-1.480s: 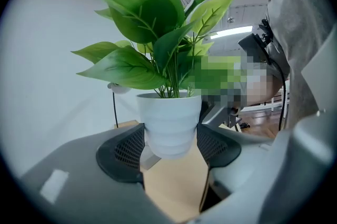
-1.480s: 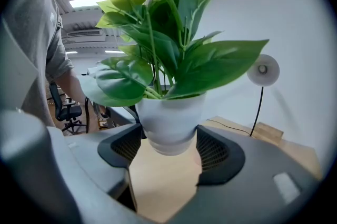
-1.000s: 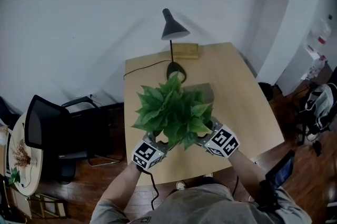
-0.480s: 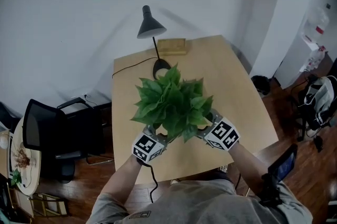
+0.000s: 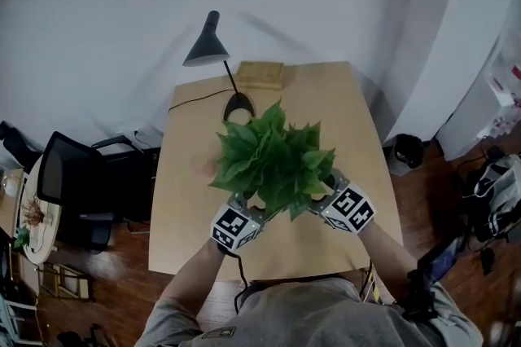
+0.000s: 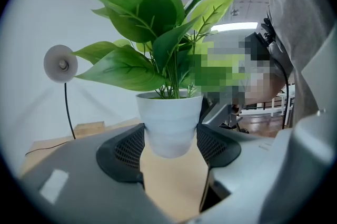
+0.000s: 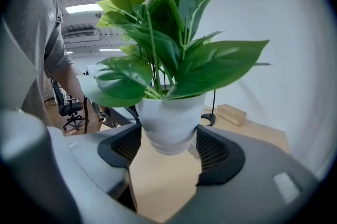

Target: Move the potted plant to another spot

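Left claw (image 6: 169,148): clenched on the white pot (image 6: 169,122) of the potted plant (image 5: 273,160), one jaw pressed to each side of the pot's lower wall. Right claw (image 7: 167,147): same grasp, taken from the opposite side. The plant sits between the two claws, its leaves spreading above both. The pot's base appears clear of the counter (image 5: 346,121), over the counter's near half. Further back, a black desk lamp (image 5: 207,50) stands near the far edge, its cable running left. A wooden block (image 5: 259,75) lies at the far edge, by the wall. A black chair (image 5: 65,186) stands on the floor left of the counter.
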Tool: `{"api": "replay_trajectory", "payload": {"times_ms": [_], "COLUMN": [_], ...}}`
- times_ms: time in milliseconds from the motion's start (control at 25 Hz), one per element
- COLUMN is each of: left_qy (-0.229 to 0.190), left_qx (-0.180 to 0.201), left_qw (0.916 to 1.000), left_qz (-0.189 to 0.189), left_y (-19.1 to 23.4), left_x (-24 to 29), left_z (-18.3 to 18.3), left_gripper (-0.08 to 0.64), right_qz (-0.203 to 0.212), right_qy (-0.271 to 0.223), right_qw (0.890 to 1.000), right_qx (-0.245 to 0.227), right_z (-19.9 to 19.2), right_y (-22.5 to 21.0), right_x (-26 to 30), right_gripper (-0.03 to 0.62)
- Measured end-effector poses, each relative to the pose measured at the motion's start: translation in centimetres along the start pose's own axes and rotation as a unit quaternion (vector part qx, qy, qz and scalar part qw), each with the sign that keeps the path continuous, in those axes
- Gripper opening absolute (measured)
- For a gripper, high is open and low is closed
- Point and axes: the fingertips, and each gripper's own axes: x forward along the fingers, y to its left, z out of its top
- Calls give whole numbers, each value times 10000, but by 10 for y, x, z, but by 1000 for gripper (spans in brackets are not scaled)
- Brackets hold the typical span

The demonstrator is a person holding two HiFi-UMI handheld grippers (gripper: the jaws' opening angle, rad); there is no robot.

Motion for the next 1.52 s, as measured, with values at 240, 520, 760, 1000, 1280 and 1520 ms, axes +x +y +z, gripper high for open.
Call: {"api": "replay_trajectory", "payload": {"times_ms": [240,520,760,1000,1280,1520], "left_qy": [141,208,174,290,544,724], "left_qx": [-97,-161,-149,-241,-470,-633], "left_qw": [9997,9996,9983,9962,9948,9937], "left_qz": [173,-72,-535,-786,-726,-581], "left_y": [-7,-8,-3,-4,1,17], "left_x": [37,69,94,125,169,197], "left_z": [3,-6,-16,-25,-51,-89], "left_gripper": [307,307,307,307,307,308], "right_qz": [228,48,-331,-489,-357,-168], "right_qy": [13,145,336,471,658,859], "right_qw": [9997,9997,9981,9961,9949,9937], "right_qx": [41,179,393,569,670,702], "right_z": [-16,-36,-53,-72,-109,-146], "right_y": [-30,-55,-74,-97,-132,-155], "right_x": [-17,-25,-25,-32,-27,-5], "right_gripper": [334,334,334,334,334,334]}}
